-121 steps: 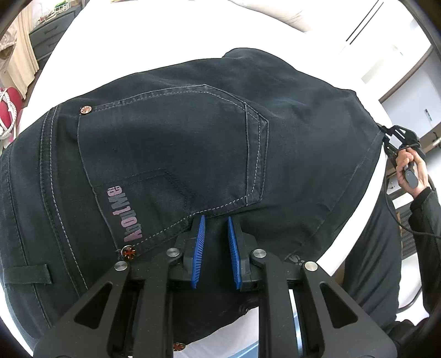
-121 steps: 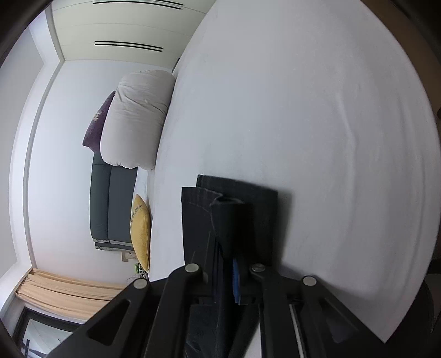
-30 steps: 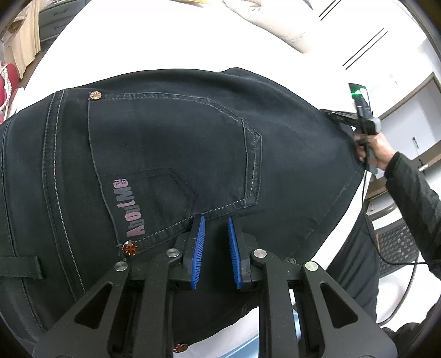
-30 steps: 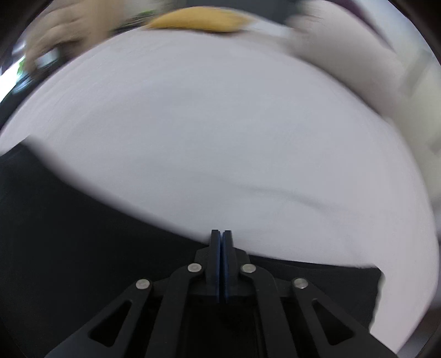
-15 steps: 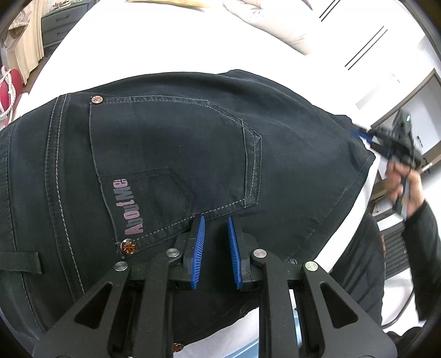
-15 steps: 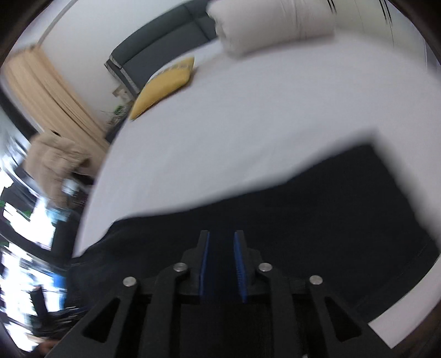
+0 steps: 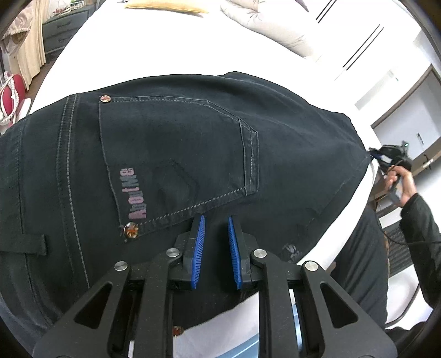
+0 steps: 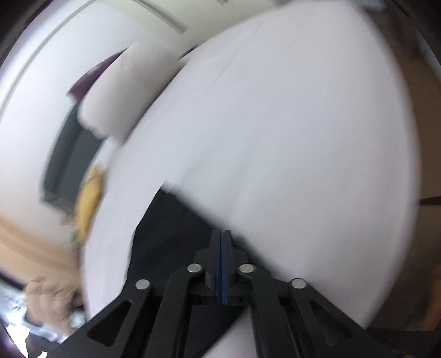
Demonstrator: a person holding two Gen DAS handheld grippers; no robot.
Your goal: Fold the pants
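Observation:
Dark denim pants point(image 7: 176, 154) lie folded flat on the white bed, back pocket and pink lettering facing up. My left gripper point(image 7: 216, 220) is open and empty, its blue pads hovering just over the pants below the pocket's lower edge. My right gripper point(image 8: 222, 234) is shut with its pads pressed together, over the far corner of the pants point(image 8: 171, 220); no cloth shows between the pads. It also shows in the left wrist view point(image 7: 391, 154), held in a hand at the pants' right edge. The right wrist view is motion-blurred.
The white bed point(image 7: 165, 49) extends beyond the pants, and it also shows in the right wrist view point(image 8: 289, 124). A yellow cushion point(image 7: 165, 7) and white pillows point(image 7: 270, 27) lie at its head. A dresser point(image 7: 60, 27) and curtain stand to the left.
My right gripper has gone from open to shut and swung quickly around at the pants' edge. My left gripper has stayed open in the same spot over the pants.

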